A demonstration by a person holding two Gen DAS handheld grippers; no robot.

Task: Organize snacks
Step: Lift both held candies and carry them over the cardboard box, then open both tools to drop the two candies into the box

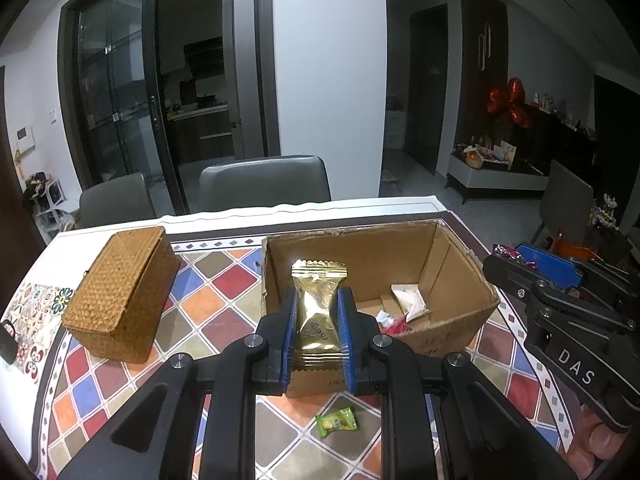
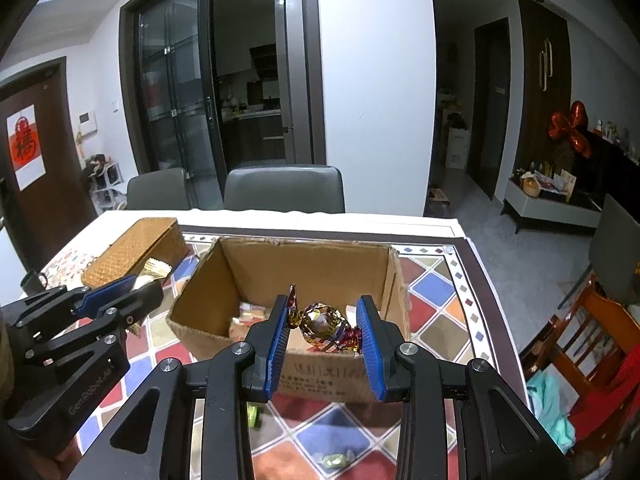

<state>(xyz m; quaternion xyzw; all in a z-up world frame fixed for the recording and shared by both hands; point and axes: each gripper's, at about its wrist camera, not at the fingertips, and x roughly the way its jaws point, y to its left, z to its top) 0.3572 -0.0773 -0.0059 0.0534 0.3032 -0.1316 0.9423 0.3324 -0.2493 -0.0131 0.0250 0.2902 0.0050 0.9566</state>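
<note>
Gold foil pillow packet, long axis upright, pinched in left gripper | twist-wrapped foil candy, long axis crosswise, pinched in right gripper | open brown cardboard box directly ahead and below both | right gripper nearer box centre.

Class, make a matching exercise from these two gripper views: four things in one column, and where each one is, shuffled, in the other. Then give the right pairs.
Things:
1. gold packet
2. twist-wrapped candy
3. green candy
4. wicker box

Places:
A. on the tablecloth, left of the cardboard box
B. in the left gripper
C. on the tablecloth, nearer than the cardboard box
D. in the right gripper

Pairs: 1-B, 2-D, 3-C, 4-A
</note>
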